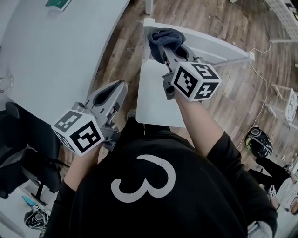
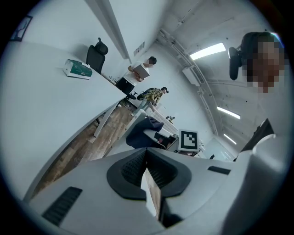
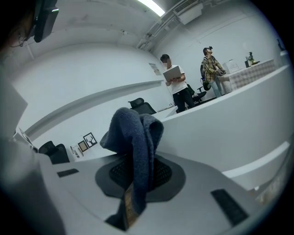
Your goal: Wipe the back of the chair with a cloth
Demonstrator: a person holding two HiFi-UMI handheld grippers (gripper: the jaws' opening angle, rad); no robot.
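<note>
A dark blue cloth [image 1: 164,38] is bunched on the left end of the white chair's top back rail [image 1: 219,47]. My right gripper [image 1: 164,48] is shut on it, and the fabric hangs out between the pads [image 3: 115,172]. In the right gripper view the cloth [image 3: 135,135] stands up in front of the white chair back [image 3: 220,133]. The chair seat [image 1: 153,104] lies just below. My left gripper [image 1: 116,88] hovers to the left of the seat over the floor, shut with nothing in it [image 2: 147,160]. The left gripper view shows the cloth [image 2: 141,132] from the side.
A large white table [image 1: 56,51] fills the left, with a green box [image 1: 58,3] at its far edge. A black office chair [image 1: 23,148] stands at lower left. A cable [image 1: 260,49] and a dark helmet-like item [image 1: 258,139] lie on the wooden floor. Two people [image 3: 177,87] stand far off.
</note>
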